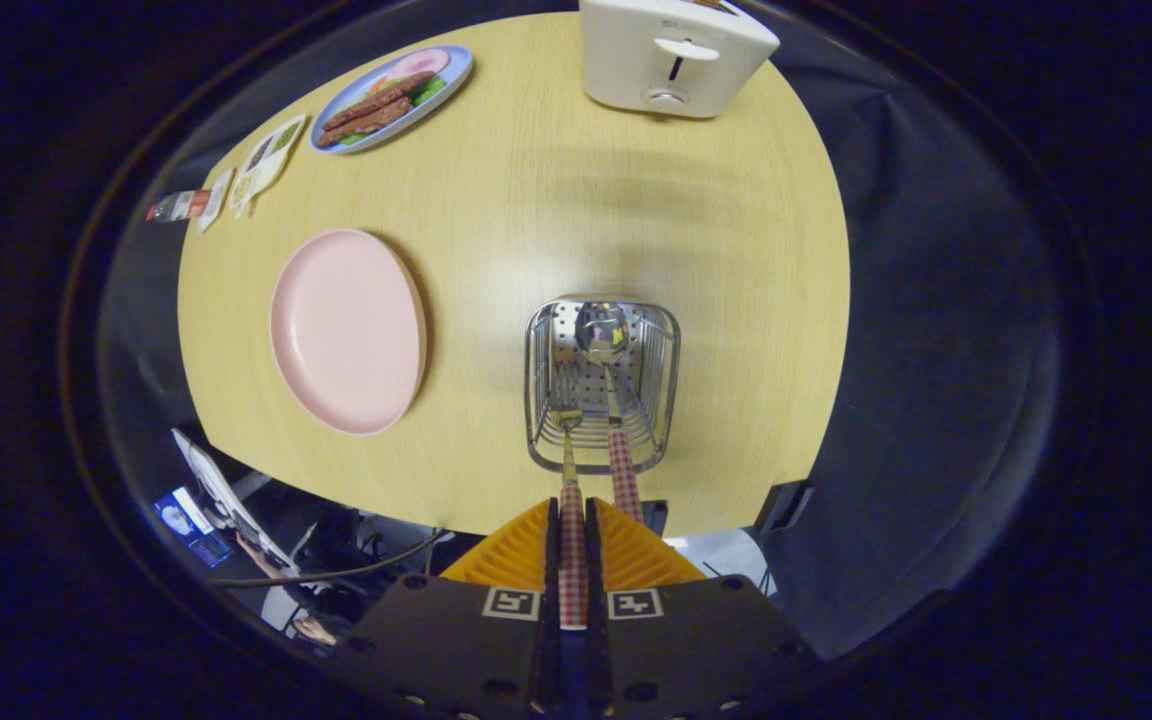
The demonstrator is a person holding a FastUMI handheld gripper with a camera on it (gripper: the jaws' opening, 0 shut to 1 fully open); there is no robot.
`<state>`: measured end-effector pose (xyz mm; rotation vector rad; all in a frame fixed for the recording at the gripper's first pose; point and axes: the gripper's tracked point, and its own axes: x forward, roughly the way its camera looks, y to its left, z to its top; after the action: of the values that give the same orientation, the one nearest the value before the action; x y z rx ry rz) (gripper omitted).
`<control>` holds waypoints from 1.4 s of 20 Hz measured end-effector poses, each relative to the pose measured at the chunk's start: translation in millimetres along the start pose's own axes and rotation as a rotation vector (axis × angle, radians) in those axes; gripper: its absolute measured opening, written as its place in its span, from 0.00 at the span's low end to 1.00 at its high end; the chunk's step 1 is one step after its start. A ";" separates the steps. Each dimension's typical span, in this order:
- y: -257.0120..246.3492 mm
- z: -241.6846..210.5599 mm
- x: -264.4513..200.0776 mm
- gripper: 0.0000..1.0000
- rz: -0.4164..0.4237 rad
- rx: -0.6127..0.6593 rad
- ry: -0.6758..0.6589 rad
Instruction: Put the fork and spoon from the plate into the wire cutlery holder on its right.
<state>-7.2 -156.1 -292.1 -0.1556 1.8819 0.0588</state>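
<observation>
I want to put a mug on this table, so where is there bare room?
Bare wood lies between the pink plate, toaster and wire holder. The holder is crowded: spoon inside, gripper shut on the fork.

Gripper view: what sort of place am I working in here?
Likely a staged breakfast table: a white toaster, a blue plate of sausages and an empty pink plate on a wooden tabletop.

setting: staged dining booth | cues: wooden table (556,200), toaster (674,52), food plate (392,97)
</observation>
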 end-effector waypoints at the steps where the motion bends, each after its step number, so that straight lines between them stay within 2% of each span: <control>1: -0.1 4.8 -1.6 0.12 -0.004 -0.006 -0.023; 7: 8.7 10.1 -10.5 0.10 0.012 0.008 -0.117; 12: 15.8 10.2 -26.9 0.15 0.009 0.019 -0.212; 16: 27.8 17.7 -51.0 0.19 0.005 0.049 -0.377; 21: 63.9 15.2 -85.0 0.28 -0.005 0.022 -0.596; 28: 124.6 -8.0 -135.5 0.79 -0.048 -0.057 -0.928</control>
<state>9.3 -23.1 -165.6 -0.1729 0.9506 0.1276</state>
